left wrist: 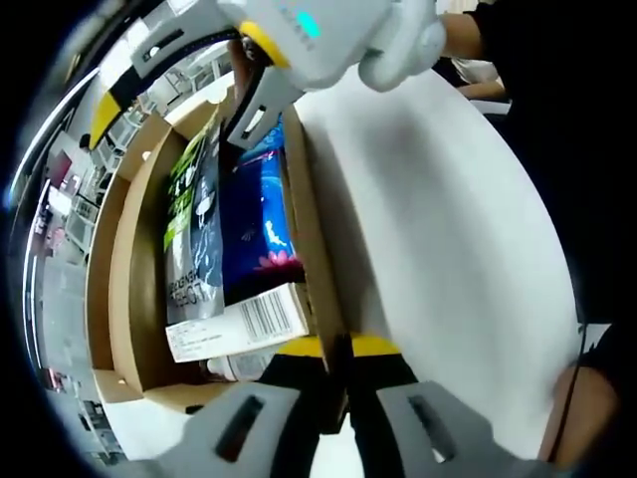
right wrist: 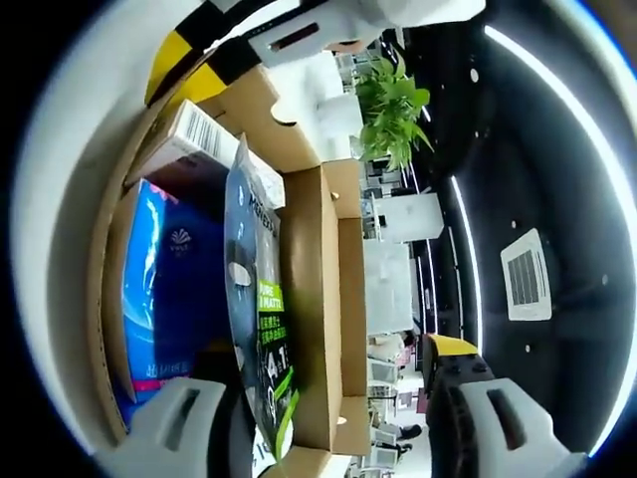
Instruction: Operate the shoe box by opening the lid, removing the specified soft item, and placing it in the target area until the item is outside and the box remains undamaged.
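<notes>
The cardboard shoe box (left wrist: 309, 229) lies open, its white lid (left wrist: 438, 249) swung out to one side. Inside are a blue soft pack (left wrist: 259, 229) with a pink flower, a dark packet (left wrist: 199, 239) with a green label, and a white barcode carton (left wrist: 239, 329). My left gripper (left wrist: 343, 349) is shut on the box wall beside the lid. My right gripper (left wrist: 174, 124) reaches in from the far end, open. In the right gripper view its jaws (right wrist: 323, 383) stand wide apart around the dark packet (right wrist: 254, 329) and box wall (right wrist: 309, 299), beside the blue pack (right wrist: 169, 299). The left gripper (right wrist: 214, 55) clamps the far edge.
A person's forearm (left wrist: 587, 408) and dark clothing border the lid. Beyond the box are a green plant (right wrist: 393, 110), office desks and shelving (right wrist: 398, 289), and a dark ceiling with strip lights (right wrist: 468, 249).
</notes>
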Motion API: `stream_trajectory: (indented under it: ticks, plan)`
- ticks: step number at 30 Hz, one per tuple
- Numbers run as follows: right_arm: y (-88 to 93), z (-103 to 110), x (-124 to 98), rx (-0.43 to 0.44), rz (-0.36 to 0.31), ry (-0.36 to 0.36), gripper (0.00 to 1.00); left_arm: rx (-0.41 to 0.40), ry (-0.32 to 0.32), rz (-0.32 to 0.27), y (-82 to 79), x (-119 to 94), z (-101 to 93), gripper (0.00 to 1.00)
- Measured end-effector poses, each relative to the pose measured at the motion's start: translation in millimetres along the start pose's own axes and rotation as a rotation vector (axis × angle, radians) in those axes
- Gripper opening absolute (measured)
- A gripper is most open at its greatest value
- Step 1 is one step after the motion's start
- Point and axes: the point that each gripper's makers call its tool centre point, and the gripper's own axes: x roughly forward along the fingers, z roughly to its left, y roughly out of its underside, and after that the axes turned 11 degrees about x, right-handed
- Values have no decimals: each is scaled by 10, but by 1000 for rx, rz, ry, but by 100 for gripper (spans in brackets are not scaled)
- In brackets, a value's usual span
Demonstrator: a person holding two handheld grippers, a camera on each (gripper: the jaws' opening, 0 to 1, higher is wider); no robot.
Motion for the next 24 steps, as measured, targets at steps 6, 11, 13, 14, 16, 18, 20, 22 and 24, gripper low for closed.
stream_trajectory:
  ticks: [6, 11, 13, 14, 16, 18, 20, 22, 24]
  plan:
    - [-42, 47, -17, -27, -30, -18, 60, 3, 1, 1, -2, 4, -3, 5]
    - [-40, 55, -14, -28, -29, -23, 58, 2, 1, 1, -2, 7, -3, 5]
    - [-41, 68, -15, -30, -31, -29, 55, 4, 1, 1, -2, 7, -2, 5]
    - [-41, 70, -16, -30, -31, -30, 55, 4, 1, 1, -3, 7, -3, 5]
    - [-41, 82, -17, -28, -33, -35, 53, 4, 2, 2, -2, 8, -3, 5]
    - [-41, 83, -18, -29, -33, -34, 51, 4, 2, 3, -2, 11, -4, 5]
    - [-42, 106, -21, -37, -33, -44, 47, 3, 3, 2, -2, 13, -3, 5]
    - [-42, 138, -23, -44, -33, -60, 40, 4, 3, 5, -1, 15, -2, 5]
    - [-43, 165, -22, -53, -33, -73, 35, 3, 4, 4, -1, 16, -2, 5]
